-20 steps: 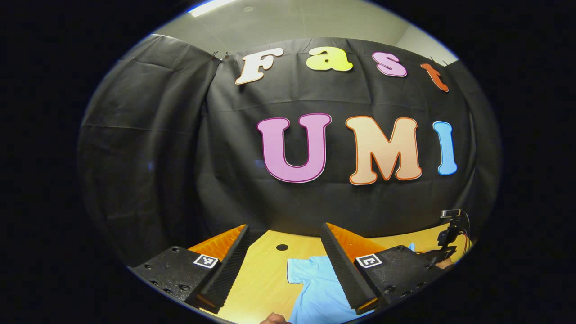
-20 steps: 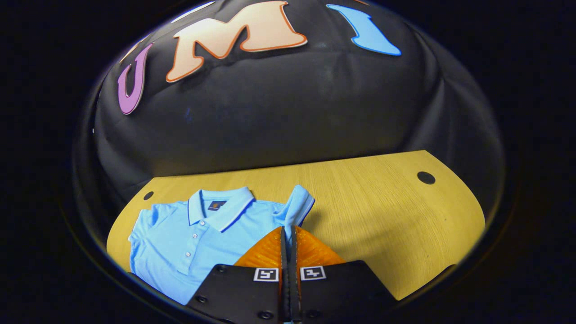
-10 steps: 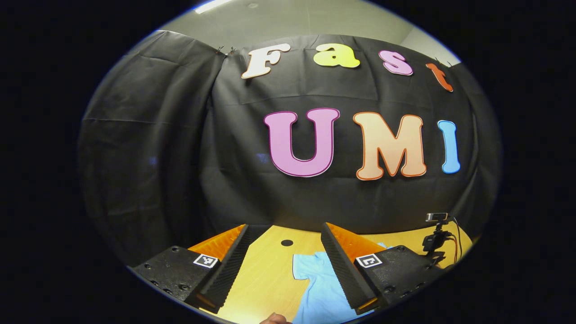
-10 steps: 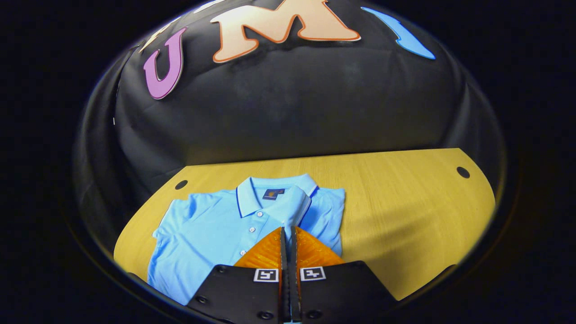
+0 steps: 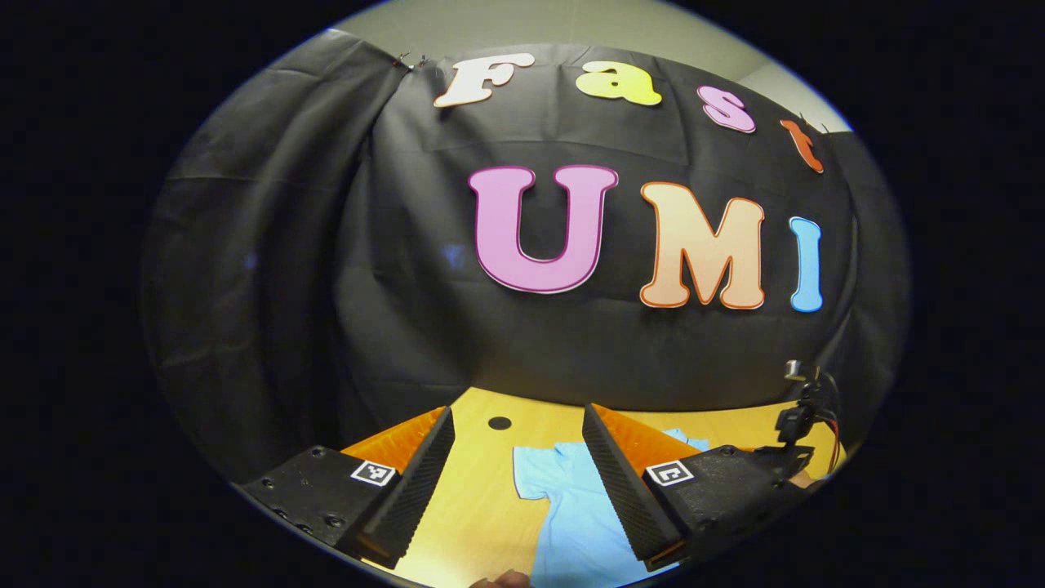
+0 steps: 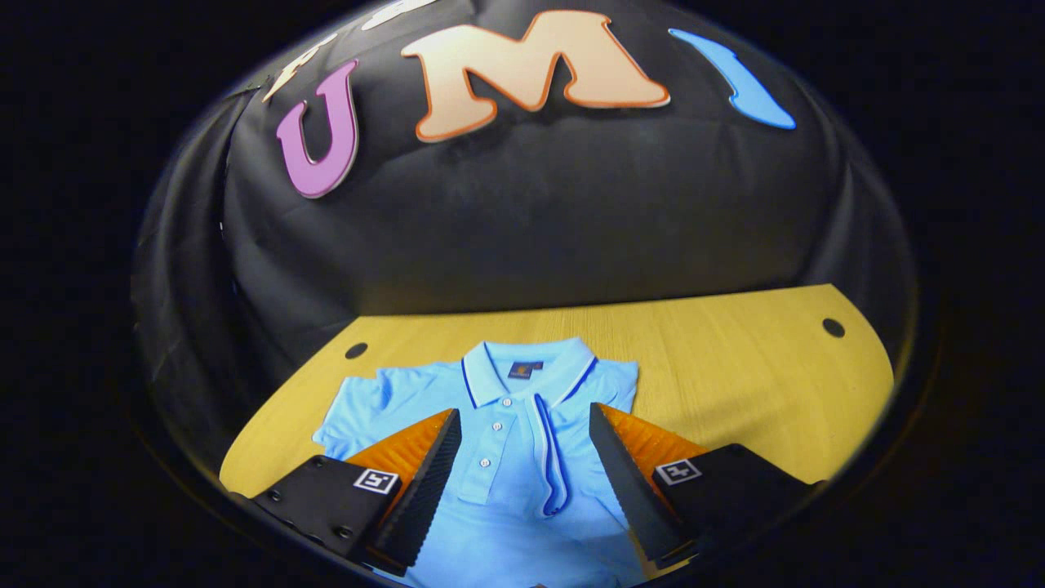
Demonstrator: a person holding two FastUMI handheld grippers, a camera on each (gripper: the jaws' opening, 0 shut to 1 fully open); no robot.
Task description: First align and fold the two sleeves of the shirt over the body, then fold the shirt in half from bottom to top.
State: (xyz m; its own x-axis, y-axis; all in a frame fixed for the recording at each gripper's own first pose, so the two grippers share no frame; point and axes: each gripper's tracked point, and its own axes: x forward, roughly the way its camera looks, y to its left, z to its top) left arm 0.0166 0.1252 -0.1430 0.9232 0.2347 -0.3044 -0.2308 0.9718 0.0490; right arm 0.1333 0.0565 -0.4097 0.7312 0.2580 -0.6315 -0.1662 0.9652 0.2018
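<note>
Right gripper (image 6: 522, 457) spread, empty, above shirt (image 6: 506, 457), one sleeve (image 6: 549, 457) folded across. Left gripper (image 5: 516, 457) likewise agape. Next, likely: other sleeve (image 6: 359, 408).

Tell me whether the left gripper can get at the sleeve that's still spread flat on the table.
Probably yes. The left gripper is open, and the unfolded sleeve lies flat on the table between its fingers with nothing in between.

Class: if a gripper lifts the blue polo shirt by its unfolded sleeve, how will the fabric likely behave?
The shirt probably droops, since it lies flat. The sleeve likely lifts easily, being thin cloth. The folded sleeve may slip open, as nothing pins it.
</note>
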